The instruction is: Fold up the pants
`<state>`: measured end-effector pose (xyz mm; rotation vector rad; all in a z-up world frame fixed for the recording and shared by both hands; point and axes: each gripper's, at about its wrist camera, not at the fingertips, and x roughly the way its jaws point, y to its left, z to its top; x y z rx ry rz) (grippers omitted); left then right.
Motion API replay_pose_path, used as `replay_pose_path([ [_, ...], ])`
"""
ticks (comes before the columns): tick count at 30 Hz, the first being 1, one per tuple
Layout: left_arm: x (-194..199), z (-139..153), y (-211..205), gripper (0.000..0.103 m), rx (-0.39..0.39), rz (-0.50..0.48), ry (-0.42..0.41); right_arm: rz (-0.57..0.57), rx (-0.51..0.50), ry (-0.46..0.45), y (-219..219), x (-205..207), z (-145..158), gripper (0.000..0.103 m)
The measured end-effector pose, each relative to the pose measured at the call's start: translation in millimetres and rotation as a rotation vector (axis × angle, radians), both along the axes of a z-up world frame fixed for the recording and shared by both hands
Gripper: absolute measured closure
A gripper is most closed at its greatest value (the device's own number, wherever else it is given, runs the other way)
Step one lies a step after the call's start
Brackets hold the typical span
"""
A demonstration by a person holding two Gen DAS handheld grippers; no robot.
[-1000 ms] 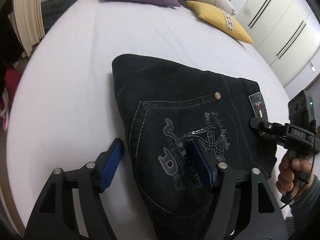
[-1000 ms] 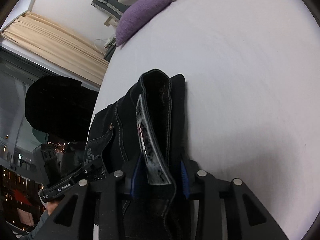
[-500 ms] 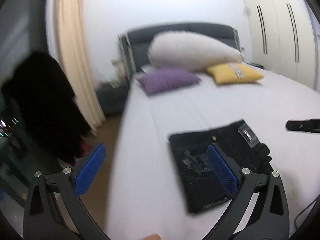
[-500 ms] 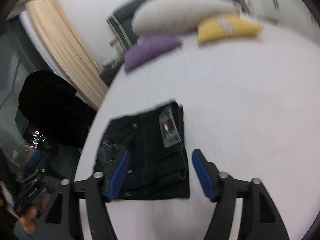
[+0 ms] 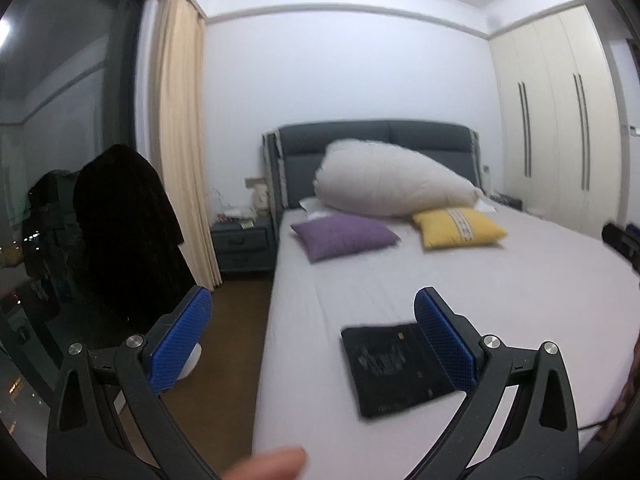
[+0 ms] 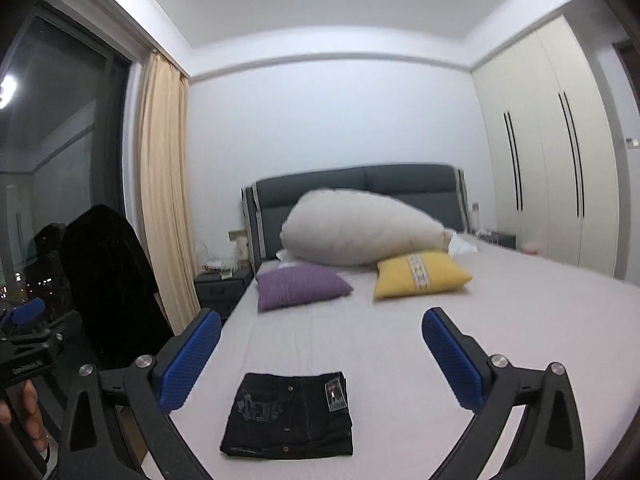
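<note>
The black pants [image 5: 392, 368] lie folded into a small flat rectangle near the foot corner of the white bed [image 5: 500, 288], back pocket and waist label up [image 6: 288, 416]. My left gripper [image 5: 310, 308] is open and empty, held well above and back from the pants. My right gripper [image 6: 320, 320] is also raised clear of them, its jaws opening with nothing between them. In the right wrist view the left gripper's body [image 6: 28, 344] shows at the left edge in a hand.
A purple cushion [image 6: 300, 286], a yellow cushion [image 6: 420, 276] and a big white pillow [image 6: 360, 228] sit at the grey headboard [image 6: 360, 180]. A dark coat [image 5: 124, 224] hangs left of the bed, by a curtain [image 5: 184, 152] and nightstand [image 5: 242, 248]. Wardrobes [image 6: 540, 168] line the right wall.
Both grippers let go of the folded pants, opened wide and rose back from the bed, tilting up from looking down at the pants to looking level across the room.
</note>
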<state>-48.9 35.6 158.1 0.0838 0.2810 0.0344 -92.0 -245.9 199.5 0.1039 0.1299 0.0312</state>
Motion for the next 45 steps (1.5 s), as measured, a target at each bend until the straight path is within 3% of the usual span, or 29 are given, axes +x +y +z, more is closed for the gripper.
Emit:
replay_pose_path([
  [2,-6.1,-1.6,-3.4,0.0,0.013,-0.025,0.038,0.013,0.007,0.008,3.8,-11.9,2.3,0.0],
  [5,-8.0,-16.6,-10.6,0.0,-0.023,-0.051,0.145,0.014,-0.001,0.094,12.7,-11.9,-1.5,0.0],
  [9,-6.1,-44.5,-21.3,0.0,-0.047,-0.016,0.308,0.008,0.004,0.211,17.7,-18.1,-19.7,0.0],
  [17,2.2,-87.3,-37.5,0.0,-0.072,-0.027,0.431,-0.046,0.009,0.435,18.9,-1.6,-62.4,0.0],
  [24,30.8,-115.2,-35.1,0.0,-0.092,-0.018,0.484,-0.055,0.013,0.532,20.9,4.7,-84.9,0.0],
  [45,47.3,-135.2,-35.7,0.0,-0.096,-0.008,0.519,-0.016,-0.007,0.6,31.2,6.1,-101.4,0.0],
])
